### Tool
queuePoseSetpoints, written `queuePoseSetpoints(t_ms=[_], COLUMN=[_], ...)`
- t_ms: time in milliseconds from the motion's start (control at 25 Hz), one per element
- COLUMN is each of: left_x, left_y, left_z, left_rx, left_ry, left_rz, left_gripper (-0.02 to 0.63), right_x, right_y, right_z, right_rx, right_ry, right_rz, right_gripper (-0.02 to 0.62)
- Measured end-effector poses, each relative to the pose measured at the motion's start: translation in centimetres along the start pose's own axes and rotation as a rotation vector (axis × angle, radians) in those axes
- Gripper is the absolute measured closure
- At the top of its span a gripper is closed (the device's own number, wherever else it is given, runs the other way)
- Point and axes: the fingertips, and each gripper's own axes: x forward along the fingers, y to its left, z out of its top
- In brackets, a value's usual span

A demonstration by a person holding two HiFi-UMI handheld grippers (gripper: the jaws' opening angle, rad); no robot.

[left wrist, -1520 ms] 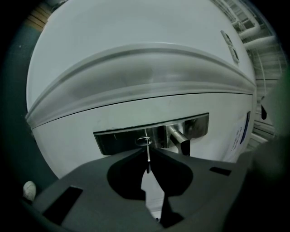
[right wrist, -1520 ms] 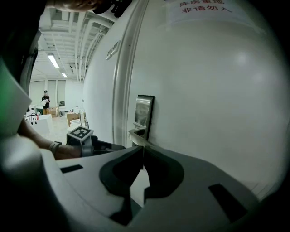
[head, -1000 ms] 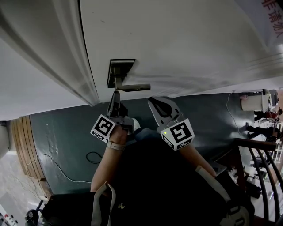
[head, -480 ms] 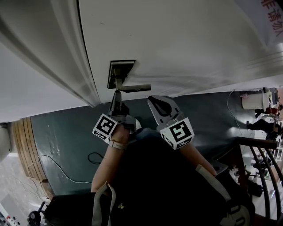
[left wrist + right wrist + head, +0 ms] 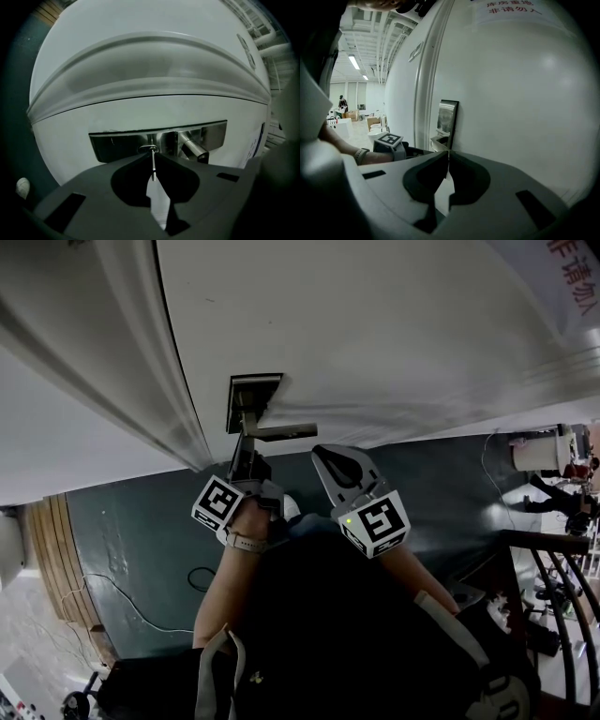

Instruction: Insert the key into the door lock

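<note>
Pinching the key (image 5: 153, 166) in closed left gripper (image 5: 153, 154) jaws, tip at the keyhole (image 5: 148, 149) of the lock plate (image 5: 112, 146) (aligned for entry). Holding right gripper (image 5: 448, 152) shut, empty, aside.

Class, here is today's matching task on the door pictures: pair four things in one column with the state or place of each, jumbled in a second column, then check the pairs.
Things
1. key
2. door handle
3. left hand-held gripper
4. right hand-held gripper

States or places
A. shut, with nothing in it
B. juts out from the metal plate
C. shut on the key
D. tip at the keyhole

Pairs: 1-D, 2-B, 3-C, 4-A
</note>
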Motion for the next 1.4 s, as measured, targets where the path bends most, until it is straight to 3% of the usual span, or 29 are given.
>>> queuePoseSetpoints(t_ms=[440, 600, 920, 1200, 1400], left_x=[-0.4, -0.9, -3.2, -7.3, -11.2], left_y=[-0.5, -0.6, -0.3, -0.2, -1.3], left_z=[0.0, -0.3, -0.5, 1.2, 3.6], left_rx=[-0.007, -0.049, -0.025, 0.095, 0.359], left_ry=[0.013, 0.025, 0.027, -0.017, -0.05], left_rz=[0.002, -0.031, -0.01, 0.068, 0.156], left_gripper=[0.578, 0.577, 0.578, 0.597, 0.597], right_x=[-0.2, -0.1, 1.3, 2.6, 2.9], right_y=[0.6, 0.9, 1.9, 4.1, 6.4], right_z=[0.3, 0.5, 0.8, 1.7, 2.7], right_rx=[0.006, 0.011, -0.01, -0.03, -0.052], right_ry=[-0.02, -0.036, -0.059, -0.087, -0.108], right_rz=[0.044, 0.081, 0.169, 0.286, 0.374], right_gripper=[0.578, 0.578, 0.578, 0.578, 0.578])
